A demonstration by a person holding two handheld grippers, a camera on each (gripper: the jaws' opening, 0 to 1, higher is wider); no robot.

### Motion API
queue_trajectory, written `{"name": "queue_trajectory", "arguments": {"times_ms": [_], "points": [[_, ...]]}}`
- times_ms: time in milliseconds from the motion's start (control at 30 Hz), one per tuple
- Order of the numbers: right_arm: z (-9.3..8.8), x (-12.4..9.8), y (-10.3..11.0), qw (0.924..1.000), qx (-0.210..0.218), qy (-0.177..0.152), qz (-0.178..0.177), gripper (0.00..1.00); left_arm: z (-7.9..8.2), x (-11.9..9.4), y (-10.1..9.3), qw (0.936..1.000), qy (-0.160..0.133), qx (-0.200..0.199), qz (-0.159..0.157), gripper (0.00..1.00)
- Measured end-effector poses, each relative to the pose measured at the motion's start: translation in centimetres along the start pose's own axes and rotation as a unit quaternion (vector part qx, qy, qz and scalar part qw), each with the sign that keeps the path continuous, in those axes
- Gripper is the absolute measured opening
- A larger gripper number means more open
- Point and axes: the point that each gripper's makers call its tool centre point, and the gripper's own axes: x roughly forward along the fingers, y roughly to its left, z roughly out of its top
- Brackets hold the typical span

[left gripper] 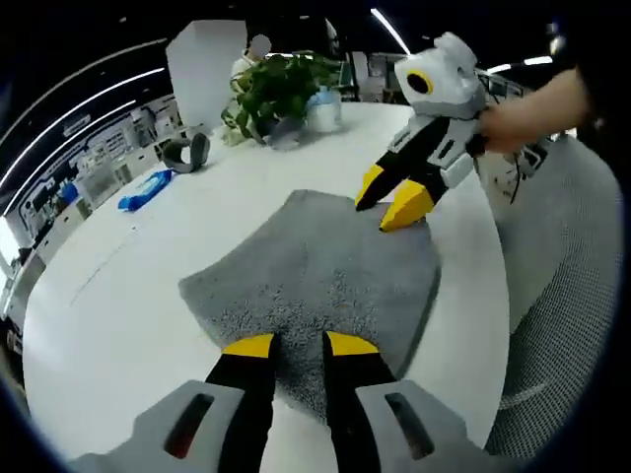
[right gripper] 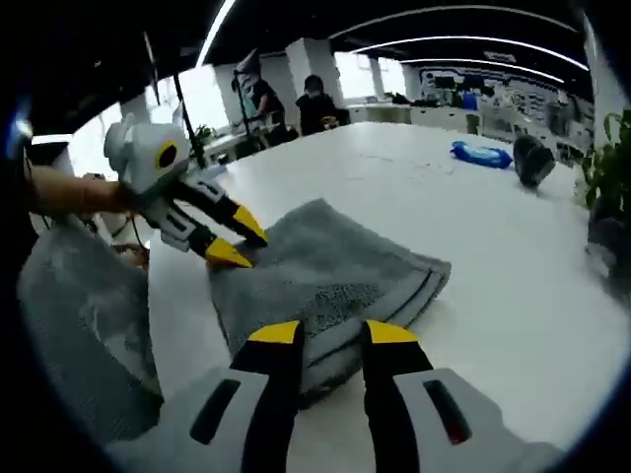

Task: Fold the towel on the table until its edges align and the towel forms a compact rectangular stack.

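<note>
A: Nearest in the left gripper view, the left gripper (left gripper: 299, 345) has its yellow-tipped jaws spread, tips over the near edge of the grey towel (left gripper: 315, 286); nothing sits between them; how does the other stand?

B: In the right gripper view, the right gripper (right gripper: 333, 333) is likewise spread over the towel's layered edge, gripping nothing; the towel lies already folded at least once on the white table (right gripper: 473, 236), its banded hem showing in stacked layers; the two tools face each other across the cloth.

A: That placement likely serves the fold; opposite ends can be lifted or squared together so the edges meet; whether another fold is due, the pictures cannot settle.

B: Farther back, the table is round and smooth; a potted plant (left gripper: 276, 89), a blue packet (left gripper: 146, 189) and a dark roll (left gripper: 187, 153) sit well apart from the towel; beyond lie office desks and ceiling light strips; a mesh chair (left gripper: 572, 276) stands beside the table.
</note>
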Motion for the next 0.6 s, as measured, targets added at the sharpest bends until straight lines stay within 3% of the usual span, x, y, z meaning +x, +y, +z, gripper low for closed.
{"name": "queue_trajectory", "arguments": {"times_ms": [33,67,100,133,200,267,367,500,600], "points": [[0.9,0.2,-0.3,0.9988,-0.001,-0.046,-0.013,0.22,0.2,-0.2,0.6,0.9998,-0.015,-0.007,0.011,0.18],[1.0,0.2,-0.5,0.9983,0.019,-0.052,-0.015,0.22,0.0,-0.4,0.8,0.9995,-0.021,-0.019,0.016,0.18],[0.7,0.0,-0.6,0.9971,0.059,-0.048,-0.007,0.22,0.0,-0.5,0.6,0.9993,-0.026,-0.022,0.014,0.18],[0.8,0.0,-0.5,0.9967,0.065,-0.048,-0.005,0.22,0.0,-0.6,0.5,0.9994,-0.028,-0.010,0.017,0.17],[0.9,-0.1,-0.5,0.9984,0.033,-0.045,-0.001,0.22,0.1,-0.6,0.4,0.9991,-0.024,0.025,0.024,0.16],[1.0,0.0,-0.4,0.9986,0.033,-0.042,-0.004,0.22,0.0,-0.4,0.2,0.9992,-0.024,0.019,0.024,0.15],[0.9,0.3,-0.5,0.9990,0.031,-0.031,-0.009,0.21,-0.1,-0.2,0.6,0.9994,-0.023,-0.004,0.025,0.14],[0.8,0.9,-0.7,0.9992,0.004,0.027,-0.028,0.20,-0.1,0.1,0.7,0.9997,-0.018,-0.007,0.016,0.12],[1.1,1.6,-0.9,0.9984,0.005,0.050,-0.025,0.19,-0.1,0.5,0.6,0.9999,0.012,-0.004,-0.003,0.11]]}}
